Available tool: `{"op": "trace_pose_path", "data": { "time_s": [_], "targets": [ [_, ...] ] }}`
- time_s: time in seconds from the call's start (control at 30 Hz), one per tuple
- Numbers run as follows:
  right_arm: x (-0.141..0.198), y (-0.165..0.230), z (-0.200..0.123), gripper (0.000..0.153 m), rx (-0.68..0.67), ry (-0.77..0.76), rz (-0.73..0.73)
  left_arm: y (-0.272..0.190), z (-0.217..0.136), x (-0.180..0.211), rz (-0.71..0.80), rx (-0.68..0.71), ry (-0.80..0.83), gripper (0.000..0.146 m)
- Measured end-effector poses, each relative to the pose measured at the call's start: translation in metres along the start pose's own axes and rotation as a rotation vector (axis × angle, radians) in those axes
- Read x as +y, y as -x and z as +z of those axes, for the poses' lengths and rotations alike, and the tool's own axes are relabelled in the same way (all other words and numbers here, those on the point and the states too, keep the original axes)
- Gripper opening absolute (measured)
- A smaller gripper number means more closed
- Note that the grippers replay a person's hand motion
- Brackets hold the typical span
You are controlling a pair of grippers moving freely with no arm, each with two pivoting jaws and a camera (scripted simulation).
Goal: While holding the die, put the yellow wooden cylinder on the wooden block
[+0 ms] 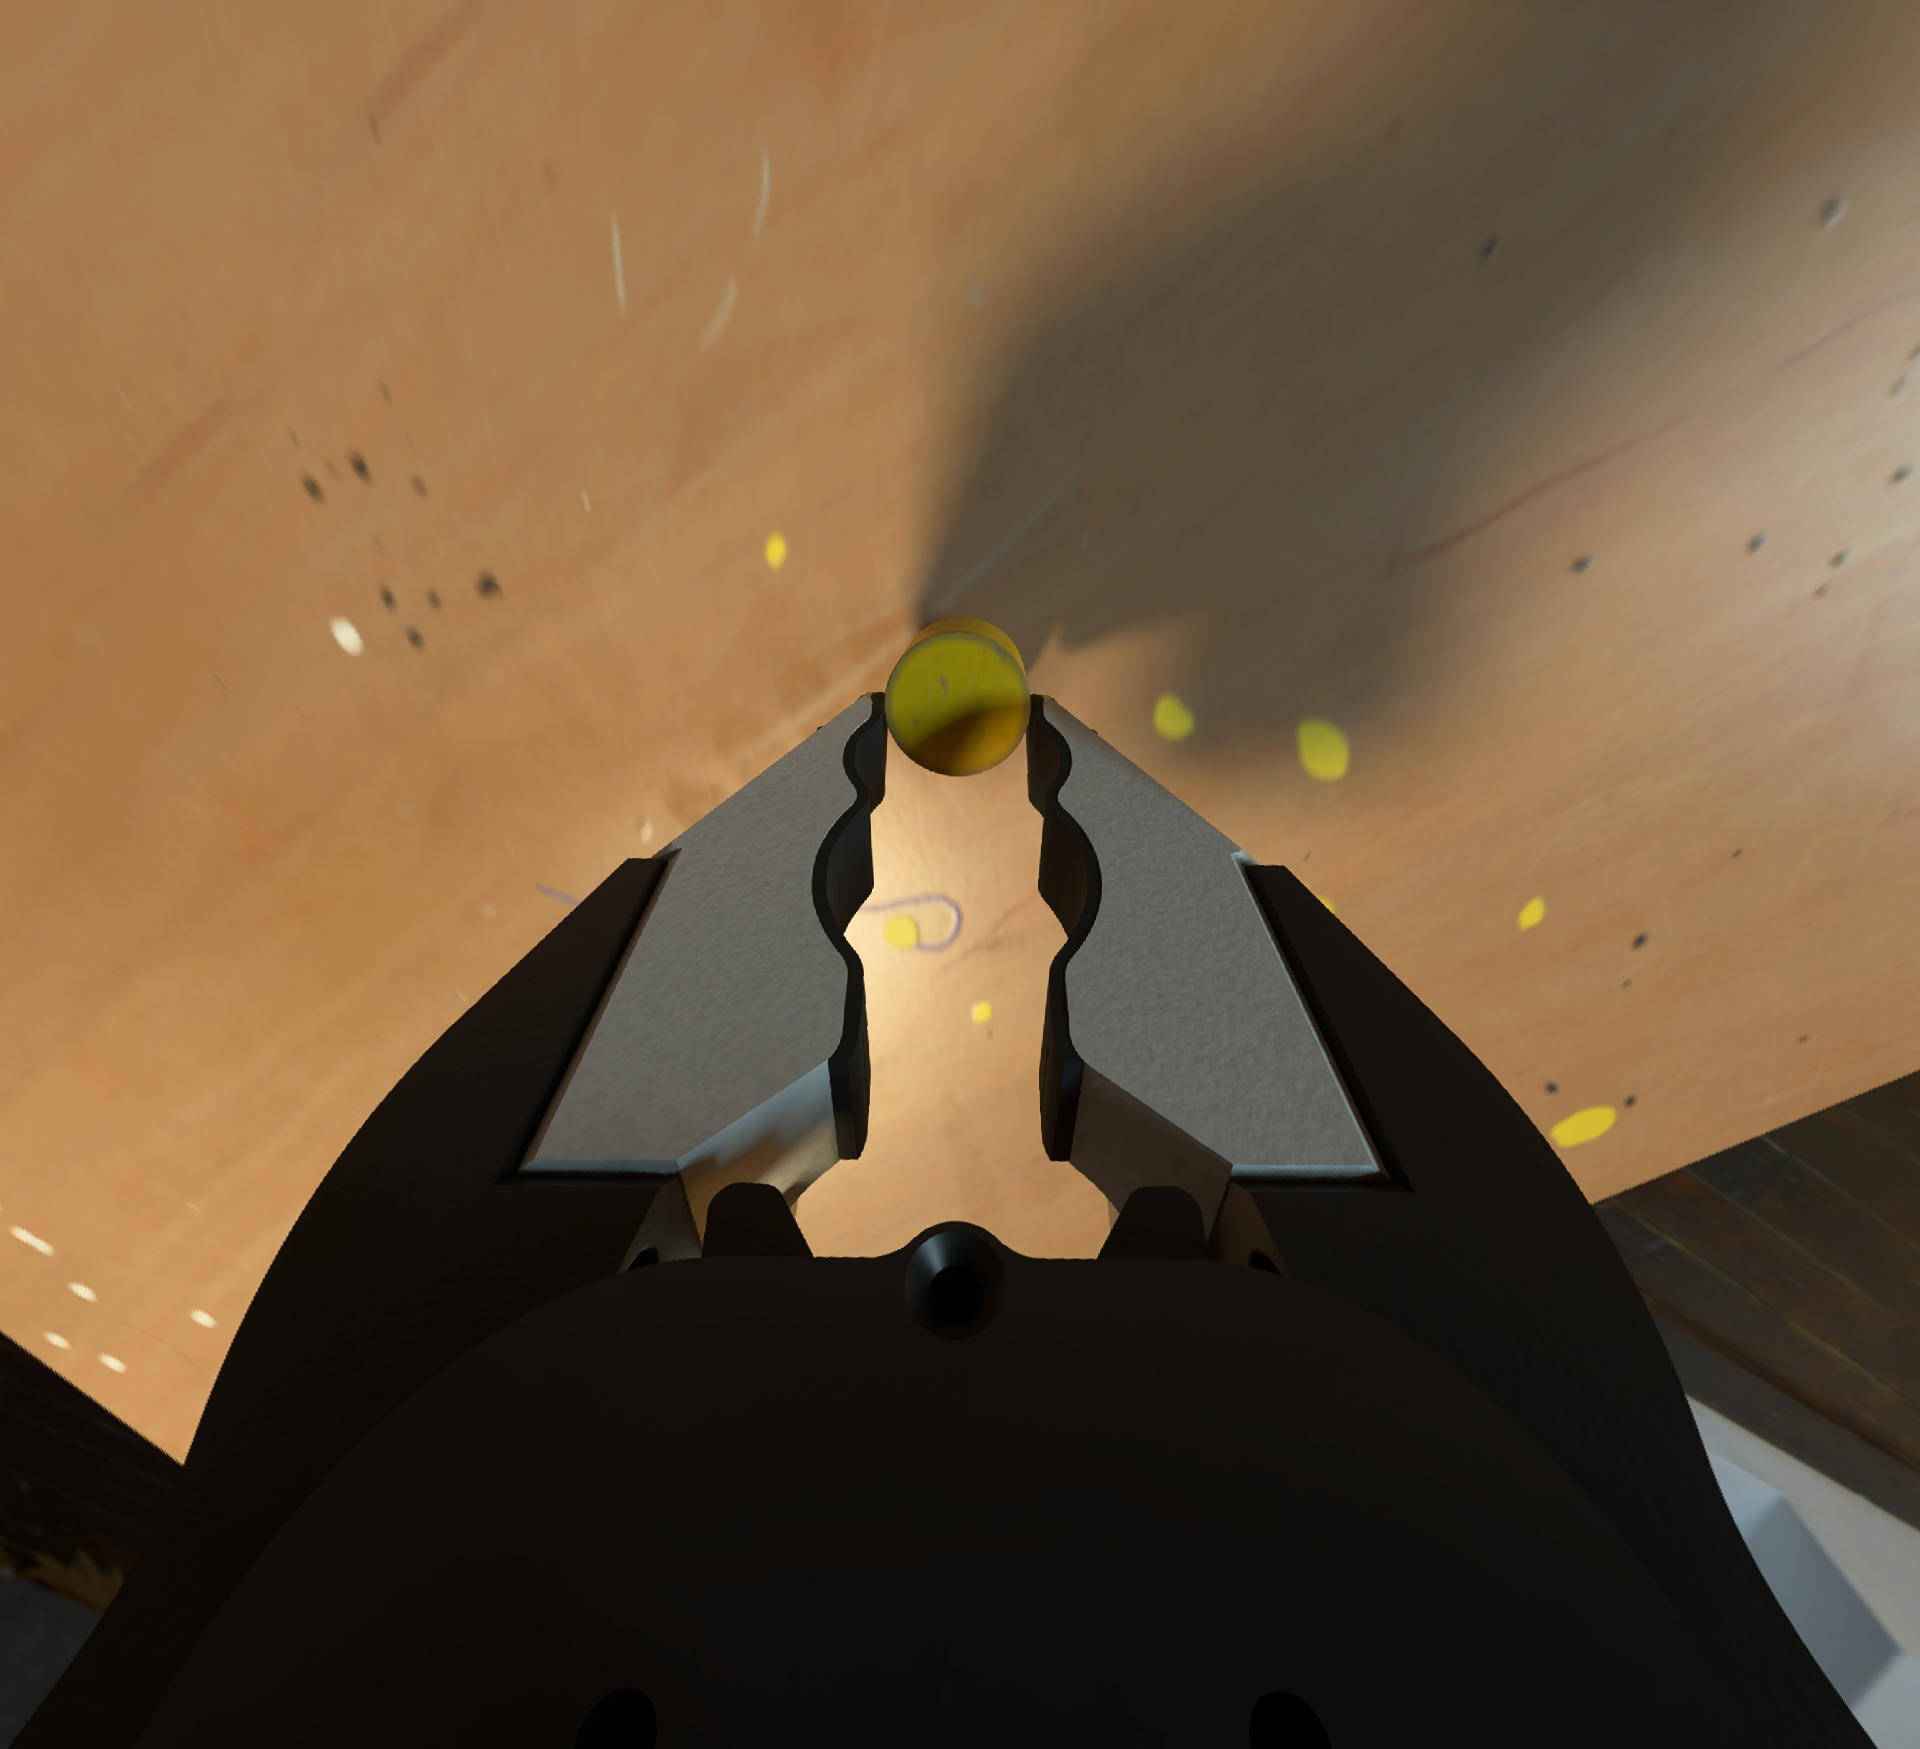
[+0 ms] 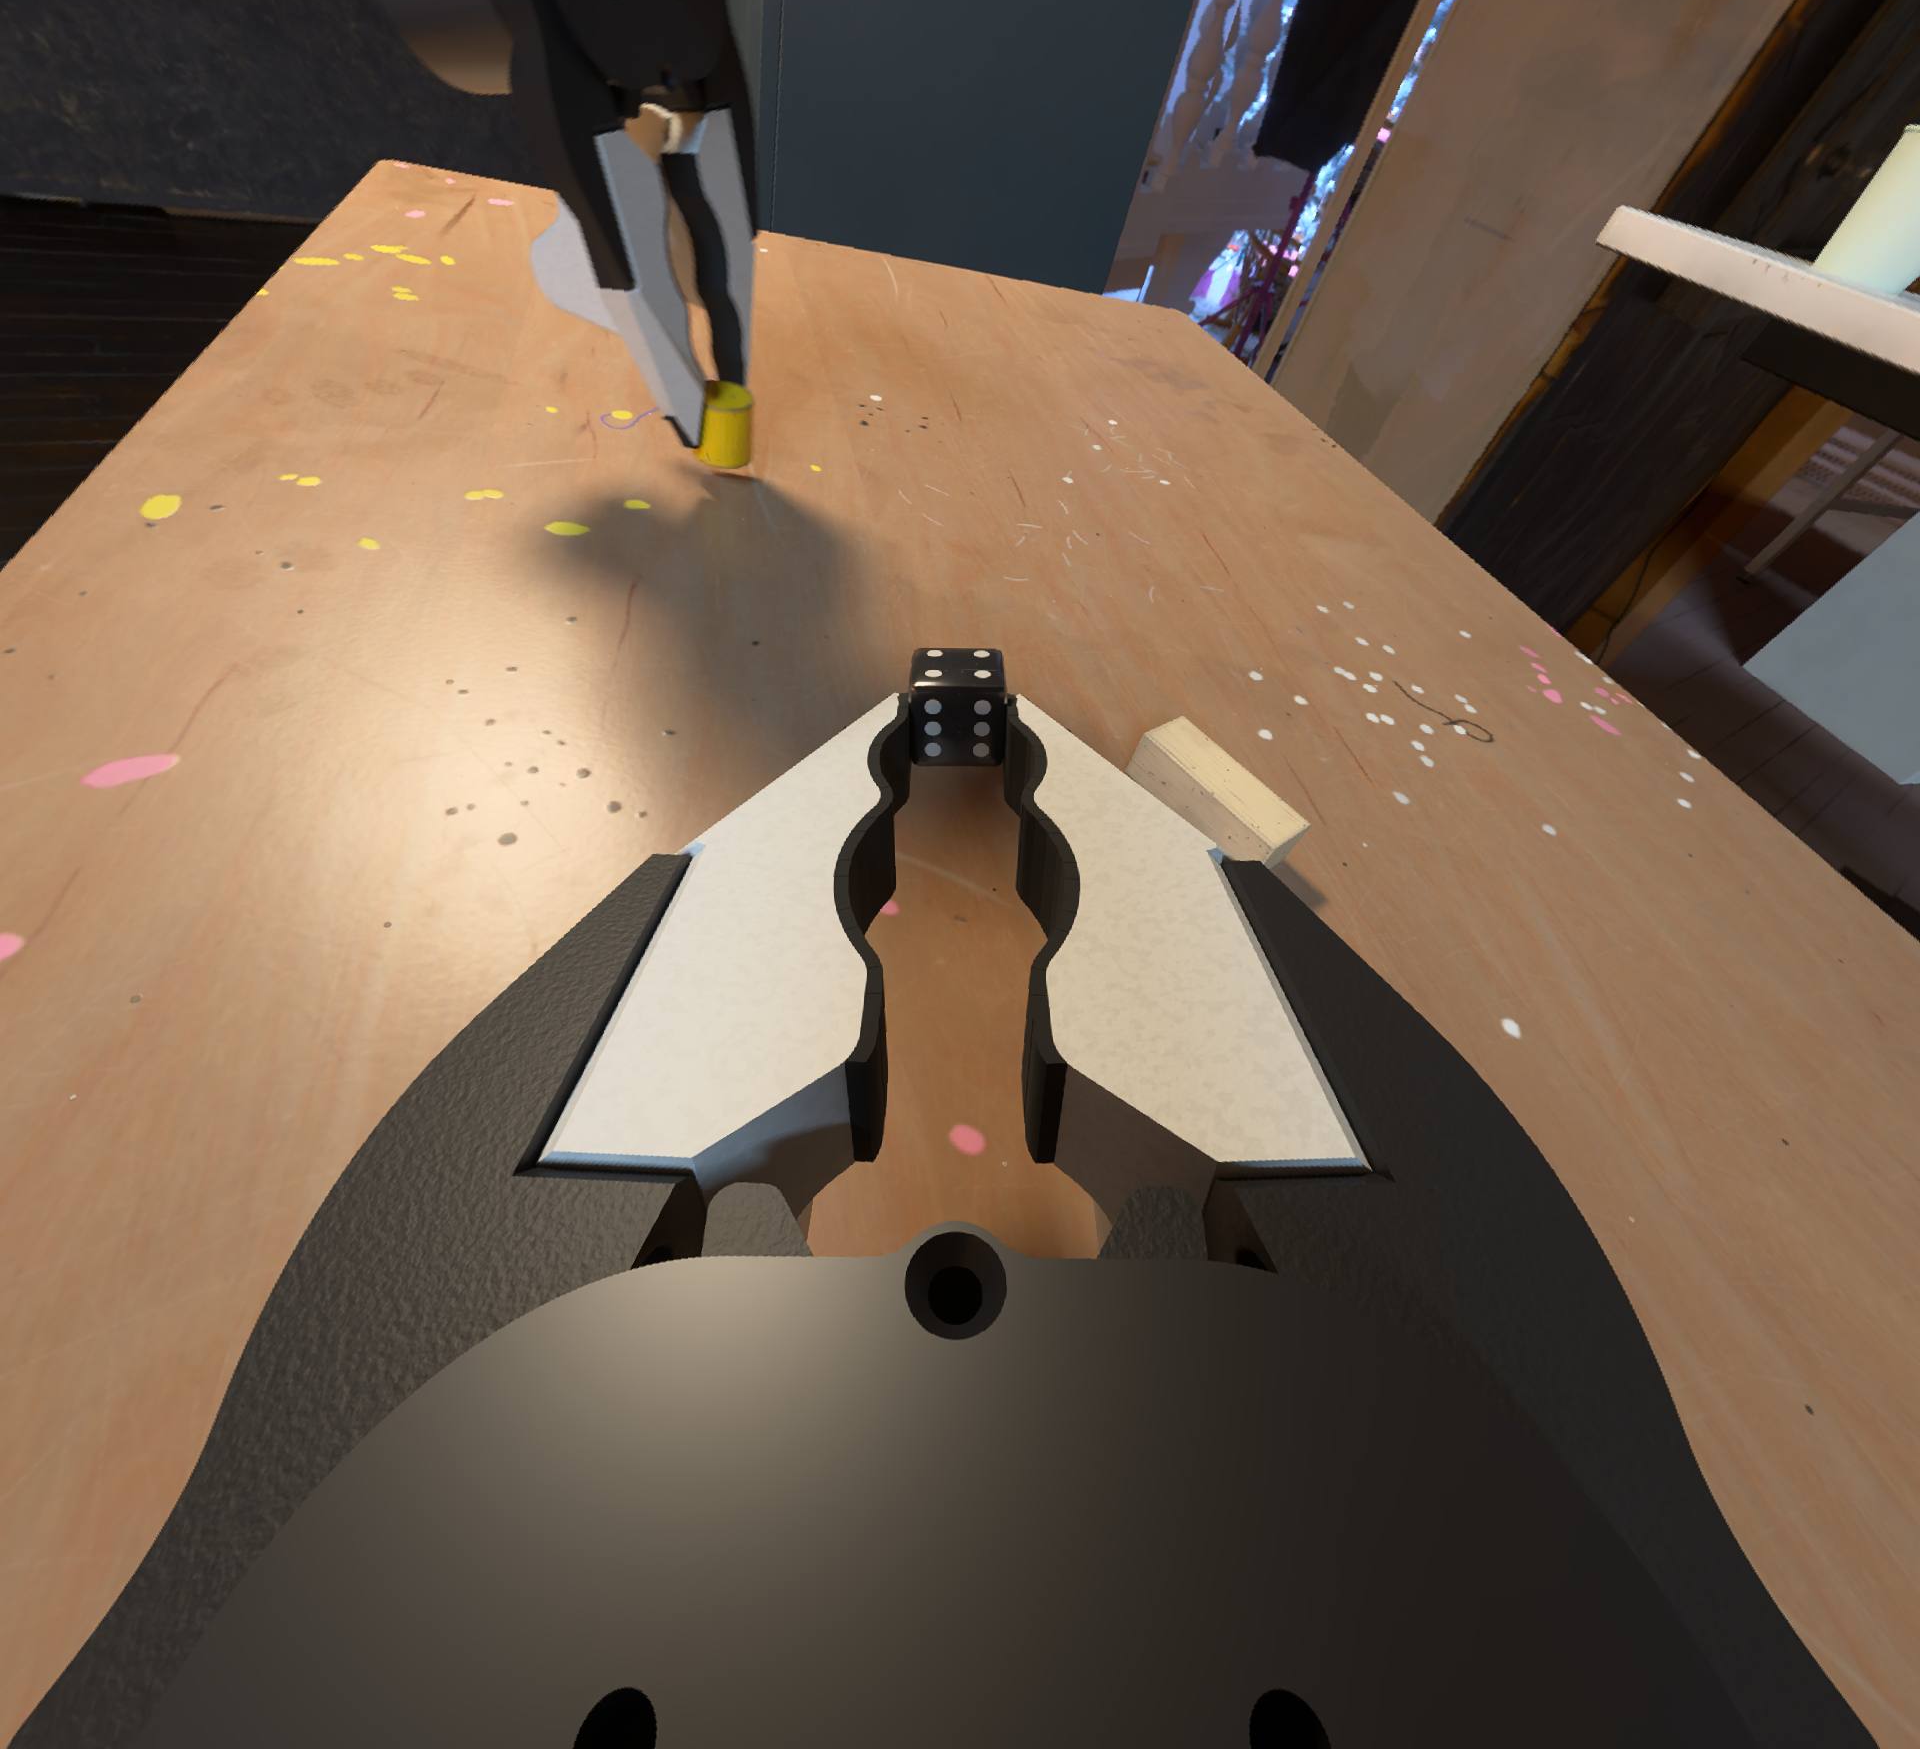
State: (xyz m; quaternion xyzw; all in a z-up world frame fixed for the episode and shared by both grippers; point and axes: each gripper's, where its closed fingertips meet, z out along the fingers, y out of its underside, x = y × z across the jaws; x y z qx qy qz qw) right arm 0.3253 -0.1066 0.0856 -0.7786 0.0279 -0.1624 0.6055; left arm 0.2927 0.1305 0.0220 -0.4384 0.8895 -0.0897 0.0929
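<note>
My left gripper is shut on the yellow wooden cylinder, which stands upright on the table; I look down on its round top. In the right wrist view the same gripper comes down from above at the far left, its tips on the cylinder. My right gripper is shut on the black die with white pips, held above the table. The pale wooden block lies on the table just right of the right gripper's tip.
The wooden table is speckled with yellow, pink, white and black paint marks. Its right edge runs diagonally, with a shelf and a wall panel beyond it. The far edge lies behind the left gripper.
</note>
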Motion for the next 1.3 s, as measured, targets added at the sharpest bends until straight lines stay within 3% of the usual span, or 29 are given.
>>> {"op": "trace_pose_path", "data": {
  "time_s": [0.2,0.37,0.5,0.63,0.73,0.9,1.1,1.3],
  "targets": [
    [0.0,0.002,0.0,0.016,0.0,-0.002,-0.016,-0.023,-0.008,-0.101,0.205,0.034,-0.139,0.026],
    [-0.001,0.003,-0.001,0.016,0.0,-0.007,-0.022,-0.062,0.013,-0.187,0.416,0.087,-0.191,0.026],
    [-0.002,0.003,-0.003,0.016,0.0,-0.015,-0.022,-0.072,0.033,-0.225,0.475,0.123,-0.161,0.026],
    [-0.003,0.003,-0.004,0.016,-0.003,-0.022,-0.017,-0.075,0.044,-0.235,0.472,0.149,-0.109,0.027],
    [-0.003,0.003,-0.005,0.016,-0.007,-0.026,-0.01,-0.077,0.048,-0.236,0.459,0.174,-0.112,0.049],
    [-0.003,0.002,-0.005,0.016,-0.01,-0.026,0.0,-0.067,0.037,-0.238,0.405,0.177,-0.182,0.053],
    [0.0,0.001,-0.002,0.016,-0.013,-0.004,0.008,-0.032,-0.002,-0.262,0.236,0.141,-0.502,0.056],
    [0.006,0.001,0.006,0.016,-0.02,0.044,-0.002,-0.011,-0.014,-0.258,0.2,0.178,-0.748,0.061]
  ]
}}
